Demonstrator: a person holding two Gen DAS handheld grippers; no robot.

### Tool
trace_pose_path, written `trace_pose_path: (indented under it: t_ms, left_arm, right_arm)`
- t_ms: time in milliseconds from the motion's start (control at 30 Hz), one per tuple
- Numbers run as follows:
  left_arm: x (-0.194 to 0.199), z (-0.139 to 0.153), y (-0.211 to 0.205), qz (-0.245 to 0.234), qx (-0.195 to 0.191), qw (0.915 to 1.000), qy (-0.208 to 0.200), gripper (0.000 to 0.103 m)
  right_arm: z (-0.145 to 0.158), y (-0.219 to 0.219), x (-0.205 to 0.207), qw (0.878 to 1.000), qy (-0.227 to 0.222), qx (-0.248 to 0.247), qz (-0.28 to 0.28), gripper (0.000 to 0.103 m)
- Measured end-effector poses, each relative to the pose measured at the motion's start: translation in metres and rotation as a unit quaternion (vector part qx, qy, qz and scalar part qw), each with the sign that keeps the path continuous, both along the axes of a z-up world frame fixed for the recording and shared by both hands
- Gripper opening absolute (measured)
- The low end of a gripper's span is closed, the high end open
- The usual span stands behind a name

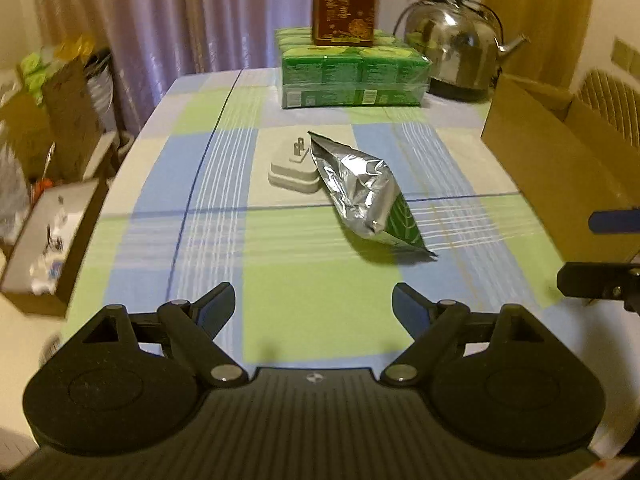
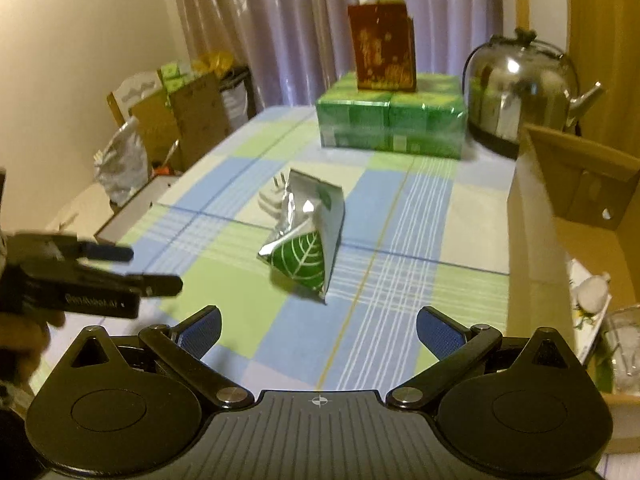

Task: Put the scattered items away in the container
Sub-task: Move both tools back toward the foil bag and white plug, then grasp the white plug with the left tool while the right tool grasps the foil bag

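Foil pouch (image 1: 366,192), silver with a green leaf print, lay mid-table on the checked cloth (image 1: 312,300), touching a white plug adapter (image 1: 291,168) on its far-left side, prongs up. Cardboard box (image 1: 556,168), the open container, stood at the right table edge, near flap folded outward. Far end of table taken by a green shrink-wrapped pack (image 1: 352,76) carrying a red-brown carton (image 1: 346,0), with a steel kettle (image 1: 456,52) beside it. Broad bare cloth lay between the pouch and the near edge; left table edge (image 1: 120,184) fell away to boxes and bags on the floor.

Left claw (image 1: 314,306) stood wide apart over bare cloth, short of the pouch, gripping and touching nothing. Right claw (image 2: 318,330) likewise spread wide, empty, aimed at the pouch from the near-right side, box wall close at its right. Left claw also showed in the right wrist view at the left margin, well apart from the pouch.
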State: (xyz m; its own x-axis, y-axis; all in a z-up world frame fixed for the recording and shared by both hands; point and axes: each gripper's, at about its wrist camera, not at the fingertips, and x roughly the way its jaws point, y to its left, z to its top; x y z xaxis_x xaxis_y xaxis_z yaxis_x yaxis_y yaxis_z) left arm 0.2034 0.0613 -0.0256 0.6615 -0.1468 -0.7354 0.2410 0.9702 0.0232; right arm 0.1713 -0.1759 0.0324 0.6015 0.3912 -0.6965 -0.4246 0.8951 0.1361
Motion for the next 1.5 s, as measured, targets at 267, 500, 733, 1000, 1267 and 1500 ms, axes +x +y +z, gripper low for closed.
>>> trace_pose_path:
  t_ms: [267,500,733,1000,1267,1500]
  left_arm:
    - [0.046,-0.014,0.004,-0.053,0.040,0.9976,0.022,0.083]
    - [0.097,-0.018,0.018,-0.043,0.031,0.9974,0.048,0.082]
    - [0.123,-0.025,0.031,-0.064,0.067,0.9939,0.060,0.082]
    - [0.138,-0.033,0.033,-0.045,0.086,0.9933,0.064,0.083]
    - [0.143,-0.037,0.035,-0.052,0.082,0.9930,0.067,0.083]
    - [0.154,-0.045,0.034,-0.060,0.073,0.9932,0.068,0.083]
  right_arm:
    - [-0.017,0.021,0.039,0.999,0.021,-0.020,0.025,0.101]
    - [-0.030,0.061,0.098,0.996,0.063,-0.031,0.047,0.101]
    - [-0.045,0.097,0.157,0.992,0.096,-0.067,0.055,0.101]
    - [-0.076,0.123,0.209,0.980,0.179,-0.078,0.041,0.101]
    - [-0.084,0.132,0.218,0.975,0.185,-0.119,0.042,0.101]
    - [-0.089,0.125,0.213,0.976,0.170,-0.124,0.047,0.076]
